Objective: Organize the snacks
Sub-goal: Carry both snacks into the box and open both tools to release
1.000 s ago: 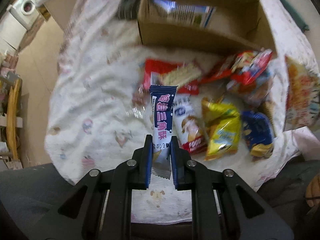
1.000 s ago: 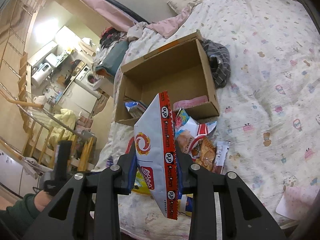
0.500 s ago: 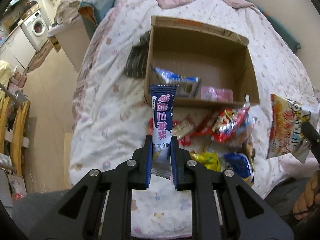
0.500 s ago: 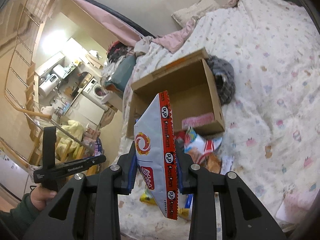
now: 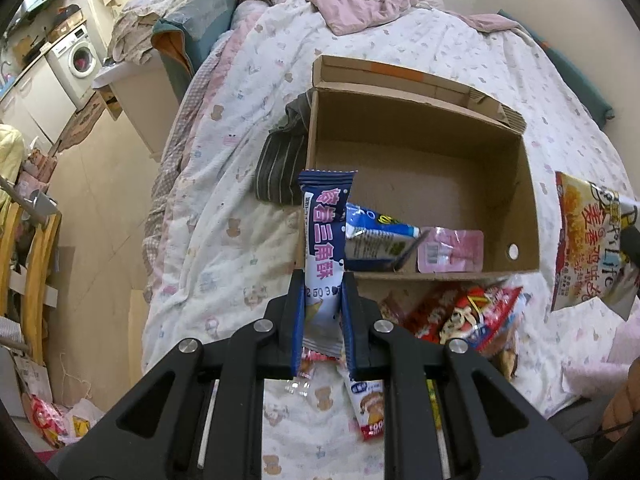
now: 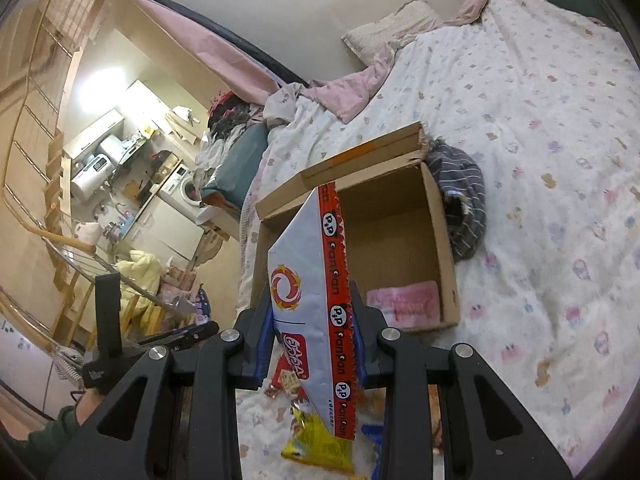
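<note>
Two tools pinching snacks: left tool [image 5: 322, 320] on navy bar [image 5: 324, 236], right tool [image 6: 312, 336] on silver packet [image 6: 312, 292], cardboard box [image 5: 528, 184] mid-frame.

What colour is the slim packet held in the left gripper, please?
Dark blue with pink lettering; the packet, in the left gripper, shows best in the left wrist view.

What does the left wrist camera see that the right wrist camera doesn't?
Only the left wrist view shows the left gripper shut on a dark blue snack bar, and a blue packet inside the box. Only the right wrist view shows the right gripper shut on a silver and red snack bag. Both show the cardboard box on the bed, with a pink pack inside.
</note>
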The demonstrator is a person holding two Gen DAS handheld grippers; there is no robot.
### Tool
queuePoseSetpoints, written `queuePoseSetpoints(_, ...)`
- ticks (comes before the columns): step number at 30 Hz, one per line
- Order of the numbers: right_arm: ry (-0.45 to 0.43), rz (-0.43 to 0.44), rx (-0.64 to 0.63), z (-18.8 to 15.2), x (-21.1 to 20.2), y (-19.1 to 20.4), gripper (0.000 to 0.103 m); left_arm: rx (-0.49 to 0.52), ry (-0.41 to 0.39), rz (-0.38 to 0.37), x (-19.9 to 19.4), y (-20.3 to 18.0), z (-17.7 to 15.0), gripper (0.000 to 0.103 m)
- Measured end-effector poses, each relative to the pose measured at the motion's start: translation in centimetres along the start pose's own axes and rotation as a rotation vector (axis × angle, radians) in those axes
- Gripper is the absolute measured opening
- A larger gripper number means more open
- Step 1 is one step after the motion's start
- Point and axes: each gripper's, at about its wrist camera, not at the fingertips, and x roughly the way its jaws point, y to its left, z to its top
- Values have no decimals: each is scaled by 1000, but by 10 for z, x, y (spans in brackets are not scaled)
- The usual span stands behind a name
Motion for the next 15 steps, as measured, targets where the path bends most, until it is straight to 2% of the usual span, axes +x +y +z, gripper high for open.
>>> queuePoseSetpoints(8, 53, -42, -20, 27, 52, -10, 33, 45, 70, -9, 49, -21, 27, 13)
queuePoseSetpoints(12, 78, -60, -1, 38, 75, -25, 33, 69, 129, -10, 83, -38, 32, 13)
queuePoseSetpoints(15, 90, -60, 10, 43, 86, -34, 33, 97, 145, -1, 102, -51, 34, 13)
